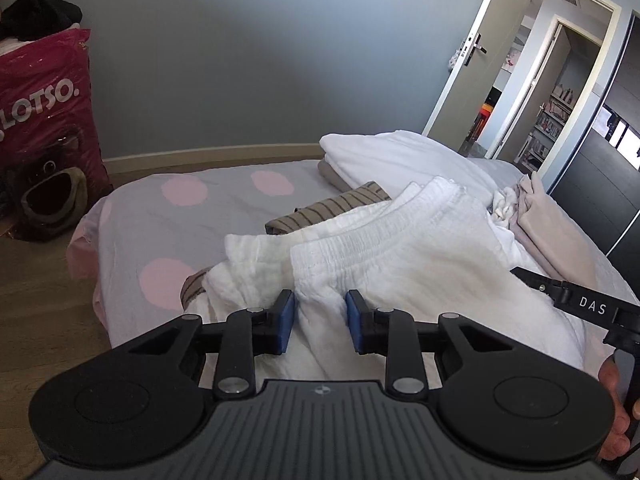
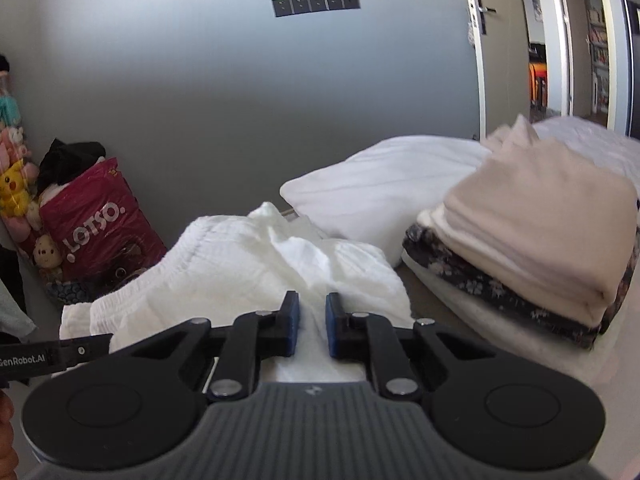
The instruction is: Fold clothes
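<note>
The jaws of the left gripper point(image 1: 319, 322) stand apart, with a ridge of the white trousers point(image 1: 400, 264) rising between the blue pads; if the pads press it I cannot tell. The jaws of the right gripper point(image 2: 312, 328) are nearly together, white cloth in the narrow gap, the grip unclear. The trousers lie crumpled on the bed point(image 1: 224, 216), their elastic waistband towards 12 o'clock. A striped garment point(image 1: 320, 210) lies at 11 o'clock of them. In the right wrist view, a folded stack point(image 2: 528, 240) is at 2 o'clock, a pillow point(image 2: 380, 188) at 12 o'clock, and a pink bag point(image 2: 96, 224) at 10 o'clock.
</note>
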`<state>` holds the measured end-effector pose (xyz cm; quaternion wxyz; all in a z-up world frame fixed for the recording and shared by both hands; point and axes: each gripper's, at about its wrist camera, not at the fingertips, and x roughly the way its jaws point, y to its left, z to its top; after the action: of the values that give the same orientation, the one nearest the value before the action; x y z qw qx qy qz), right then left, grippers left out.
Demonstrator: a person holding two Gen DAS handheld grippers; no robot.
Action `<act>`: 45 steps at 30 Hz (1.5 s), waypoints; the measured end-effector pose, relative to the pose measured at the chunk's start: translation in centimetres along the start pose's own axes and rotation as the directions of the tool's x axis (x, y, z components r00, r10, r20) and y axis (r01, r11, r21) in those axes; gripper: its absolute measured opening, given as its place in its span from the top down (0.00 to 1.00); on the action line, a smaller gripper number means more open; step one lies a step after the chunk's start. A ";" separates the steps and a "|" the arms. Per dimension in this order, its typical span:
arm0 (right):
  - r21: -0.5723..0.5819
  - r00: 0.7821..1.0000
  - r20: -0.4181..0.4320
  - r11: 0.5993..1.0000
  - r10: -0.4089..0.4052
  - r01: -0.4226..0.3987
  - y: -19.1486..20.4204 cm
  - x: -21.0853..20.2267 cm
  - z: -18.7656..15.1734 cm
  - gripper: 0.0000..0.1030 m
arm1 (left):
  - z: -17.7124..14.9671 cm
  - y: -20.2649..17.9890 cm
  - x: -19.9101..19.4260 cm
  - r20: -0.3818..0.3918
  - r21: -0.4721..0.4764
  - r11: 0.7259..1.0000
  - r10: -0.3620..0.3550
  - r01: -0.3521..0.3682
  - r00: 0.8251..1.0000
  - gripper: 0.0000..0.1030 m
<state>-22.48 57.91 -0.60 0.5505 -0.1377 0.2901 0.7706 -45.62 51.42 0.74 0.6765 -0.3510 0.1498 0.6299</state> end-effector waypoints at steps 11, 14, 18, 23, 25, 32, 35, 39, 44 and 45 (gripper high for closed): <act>0.210 0.998 -0.004 0.976 0.055 -0.053 -2.2 -1.4 0.9 0.77 | -0.1 -2.1 -3.5 0.084 0.077 0.997 0.017 -0.023 0.996 0.74; 0.154 0.999 0.022 0.987 0.033 -0.037 -0.9 -4.3 1.4 0.66 | -0.2 -3.3 -6.1 0.108 0.110 0.994 -0.002 -0.010 0.994 0.73; 0.073 0.999 0.043 0.997 -0.006 0.003 1.4 -8.9 1.0 0.61 | -1.0 -5.3 -10.3 0.182 0.197 0.980 0.000 -0.036 0.983 0.50; 0.060 0.999 0.049 0.998 0.000 -0.003 3.6 -14.2 0.1 0.55 | -1.4 -7.3 -14.5 0.219 0.245 0.965 0.037 -0.091 0.975 0.30; 0.056 0.998 0.051 0.998 -0.023 0.020 4.7 -16.3 -0.4 0.54 | -1.7 -8.0 -16.1 0.240 0.257 0.959 0.053 -0.116 0.969 0.29; -0.059 0.988 0.115 0.992 -0.104 0.112 9.2 -23.4 -3.7 0.35 | -4.1 -9.5 -19.6 0.305 0.333 0.924 0.086 -0.190 0.949 0.25; -0.068 0.981 0.105 0.983 -0.164 0.172 10.5 -25.3 -5.6 0.33 | -5.0 -9.6 -20.3 0.266 0.349 0.923 0.069 -0.162 0.961 0.25; -0.024 0.976 0.087 0.979 -0.202 0.205 11.2 -27.3 -7.9 0.27 | -6.2 -9.3 -21.2 0.215 0.351 0.928 0.053 -0.128 0.975 0.25; 0.045 0.971 0.098 0.976 -0.219 0.215 11.7 -29.2 -10.5 0.26 | -7.0 -9.0 -21.8 0.191 0.357 0.927 0.047 -0.114 0.980 0.25; 0.059 0.970 0.098 0.975 -0.220 0.215 11.8 -29.4 -10.9 0.26 | -7.2 -9.0 -21.9 0.187 0.357 0.927 0.047 -0.113 0.981 0.25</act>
<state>-24.14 26.10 9.89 0.6492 -0.1153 0.2625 0.7045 -38.81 30.66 12.30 0.7141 -0.1560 0.2187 0.6465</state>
